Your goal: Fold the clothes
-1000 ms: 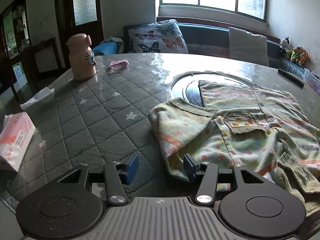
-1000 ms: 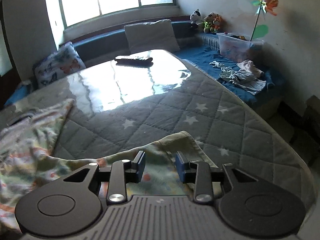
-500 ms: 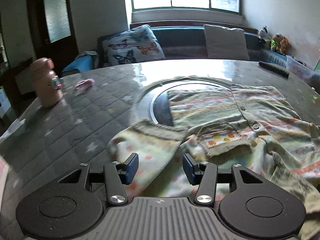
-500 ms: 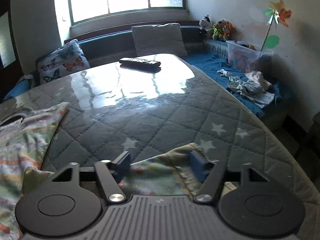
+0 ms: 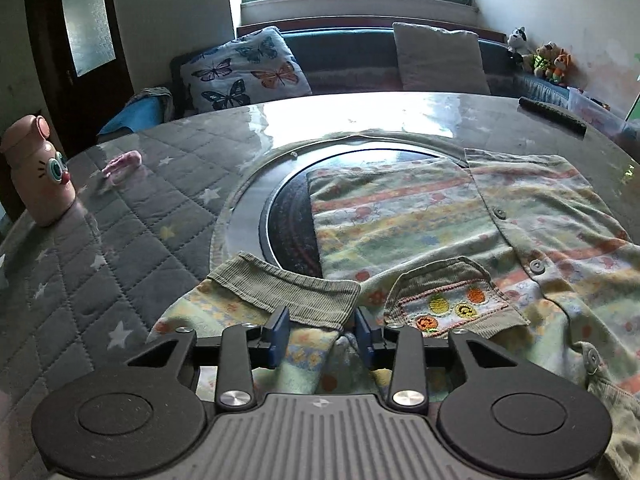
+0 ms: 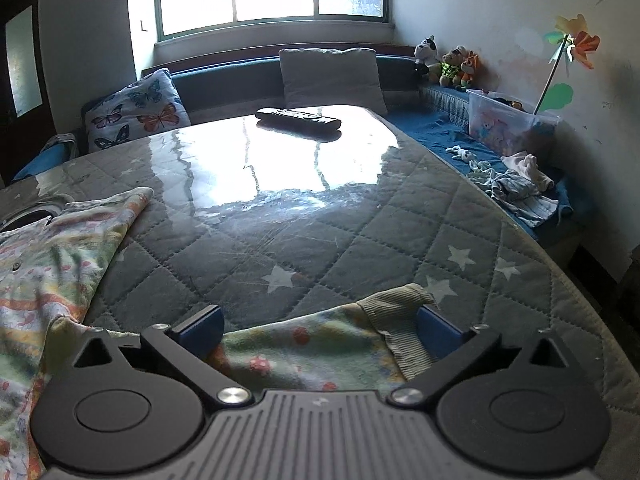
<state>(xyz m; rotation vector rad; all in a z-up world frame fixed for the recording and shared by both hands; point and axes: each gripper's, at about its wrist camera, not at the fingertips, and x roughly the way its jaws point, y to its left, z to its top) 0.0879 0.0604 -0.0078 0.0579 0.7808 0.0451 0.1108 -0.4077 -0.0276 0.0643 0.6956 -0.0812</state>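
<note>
Item: patterned child's shirt [image 5: 460,220], spread on quilted bench [image 5: 120,264]; left claw [image 5: 321,332] closing around near sleeve cuff [image 5: 288,300] (pads not yet pressing), right claw [image 6: 320,330] just opened wide; grip cuff squarely before folding inward.

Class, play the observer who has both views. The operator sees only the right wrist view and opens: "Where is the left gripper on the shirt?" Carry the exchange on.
Observer: The left gripper is at the other sleeve's ribbed cuff; its jaws have just been closing, with fabric between them.
Operator: What lies beside it?
Observer: The embroidered pocket, just to its right in that view.
Operator: Anything else on that side?
Observer: A pink bottle, upright, apart from the shirt.
</note>
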